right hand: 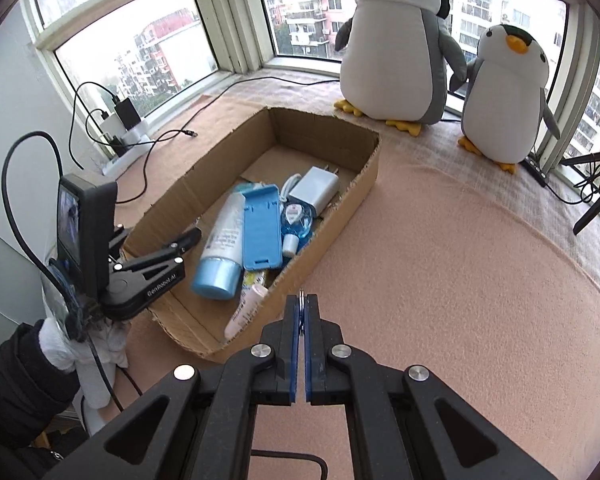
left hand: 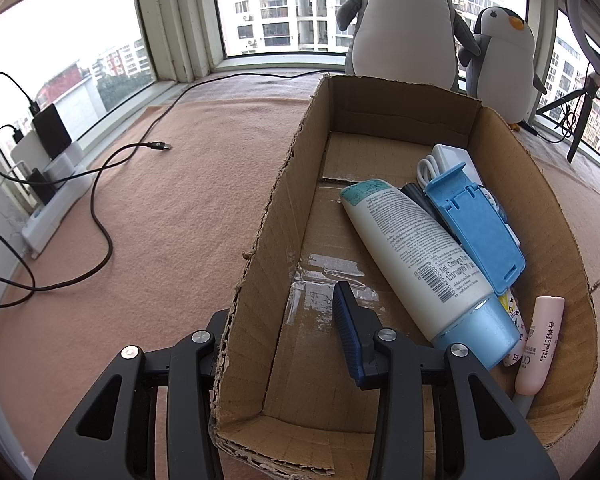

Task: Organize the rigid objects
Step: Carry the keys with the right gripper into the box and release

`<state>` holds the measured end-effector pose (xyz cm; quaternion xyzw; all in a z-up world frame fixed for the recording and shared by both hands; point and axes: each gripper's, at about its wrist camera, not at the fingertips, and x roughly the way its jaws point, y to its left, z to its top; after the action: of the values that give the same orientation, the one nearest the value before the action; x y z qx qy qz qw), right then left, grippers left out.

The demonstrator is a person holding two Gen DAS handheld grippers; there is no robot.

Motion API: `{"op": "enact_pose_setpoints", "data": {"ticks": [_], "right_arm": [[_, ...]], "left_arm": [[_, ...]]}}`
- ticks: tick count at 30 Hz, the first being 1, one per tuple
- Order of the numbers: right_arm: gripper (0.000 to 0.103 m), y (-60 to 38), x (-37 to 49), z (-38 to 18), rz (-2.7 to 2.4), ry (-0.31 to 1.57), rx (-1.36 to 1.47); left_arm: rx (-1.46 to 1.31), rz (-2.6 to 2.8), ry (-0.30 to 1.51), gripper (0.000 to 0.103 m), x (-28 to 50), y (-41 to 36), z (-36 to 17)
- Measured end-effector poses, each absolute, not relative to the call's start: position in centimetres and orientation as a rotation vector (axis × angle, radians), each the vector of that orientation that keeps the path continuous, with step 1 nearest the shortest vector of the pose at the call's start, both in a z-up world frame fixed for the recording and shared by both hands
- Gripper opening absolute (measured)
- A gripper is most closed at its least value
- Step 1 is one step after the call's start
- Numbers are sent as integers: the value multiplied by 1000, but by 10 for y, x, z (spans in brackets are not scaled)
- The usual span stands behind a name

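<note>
Brace cardboard box [left hand: 260, 220] with left gripper [left hand: 280, 312] clamped on its left wall; carry right gripper [right hand: 302, 304], pinched shut on thin metal ring [right hand: 302, 291], over box's near end before releasing.

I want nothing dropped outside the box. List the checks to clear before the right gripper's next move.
1. Right gripper shut on the thin metal item: ok; what the item is, cannot tell.
2. Left gripper astride the cardboard box wall: ok.
3. Bare floor free in the box's left half: ok.
4. Right gripper above the box: not ok; it is over the blanket, beside the box.
5. Pink tube clear of the drop path: cannot tell.
</note>
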<state>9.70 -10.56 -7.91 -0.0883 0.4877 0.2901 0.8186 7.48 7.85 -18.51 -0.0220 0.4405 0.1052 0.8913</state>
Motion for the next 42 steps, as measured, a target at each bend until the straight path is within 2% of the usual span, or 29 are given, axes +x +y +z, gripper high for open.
{"op": "enact_pose_setpoints", "data": {"ticks": [15,42], "right_arm": [[2,-34,115,-62,667,930,-200],[4,-11,142,-88,643,964,-240]], "left_arm": [[-46,218,914,39,75,79,-185],[-49,218,913,39,75,79,-185]]}}
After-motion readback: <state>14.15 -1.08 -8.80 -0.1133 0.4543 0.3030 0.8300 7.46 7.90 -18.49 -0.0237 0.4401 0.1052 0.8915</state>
